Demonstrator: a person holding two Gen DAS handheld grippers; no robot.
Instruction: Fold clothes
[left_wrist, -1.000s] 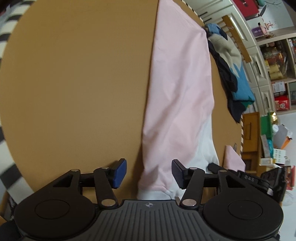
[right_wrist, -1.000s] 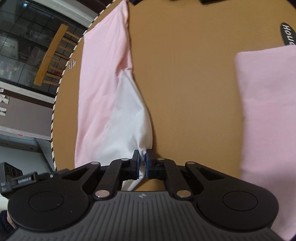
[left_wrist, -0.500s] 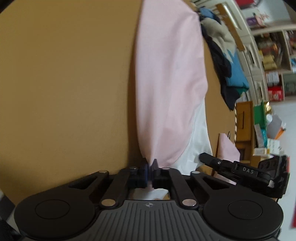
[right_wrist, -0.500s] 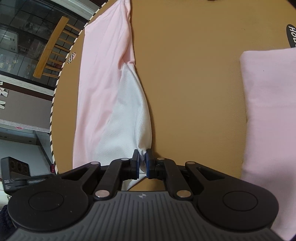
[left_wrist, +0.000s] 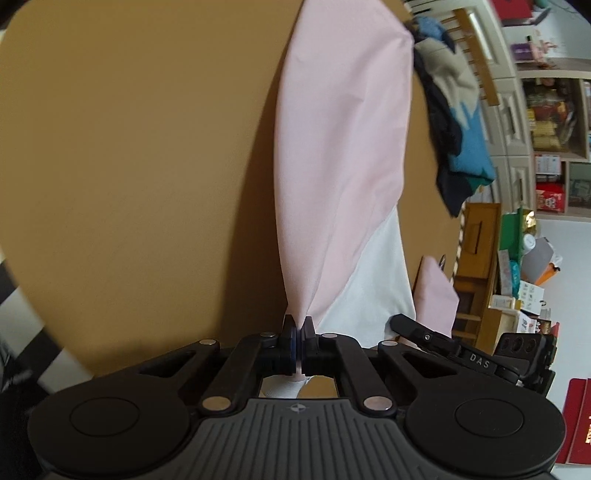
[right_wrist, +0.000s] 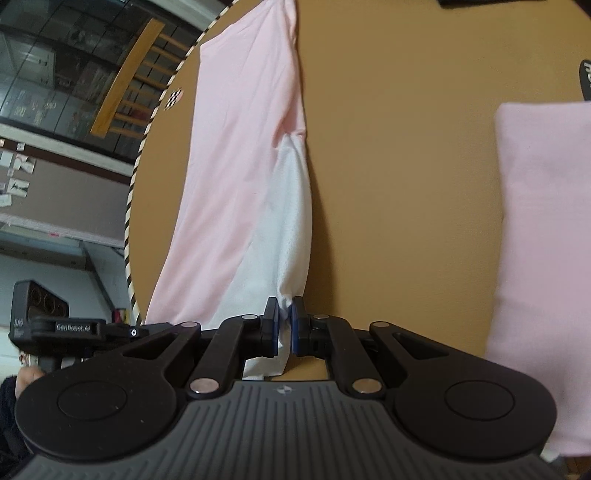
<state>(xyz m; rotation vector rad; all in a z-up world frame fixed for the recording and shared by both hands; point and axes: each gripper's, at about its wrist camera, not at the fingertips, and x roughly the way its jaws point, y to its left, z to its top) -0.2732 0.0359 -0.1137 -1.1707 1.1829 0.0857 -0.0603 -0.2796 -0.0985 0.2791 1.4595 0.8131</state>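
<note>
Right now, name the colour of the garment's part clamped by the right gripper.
White mesh panel on the pink garment, clearest in the right wrist view.

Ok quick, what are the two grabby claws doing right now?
Left gripper: shut on the pink and white garment.
Right gripper: shut on the same garment, at its white part.

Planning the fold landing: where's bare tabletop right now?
Right wrist view: a broad bare strip of the brown table lies between the pink-and-white garment and the folded pink cloth. Left wrist view: open table left of the garment. Crowded: the far edge, by the dark-and-blue clothes pile.
</note>
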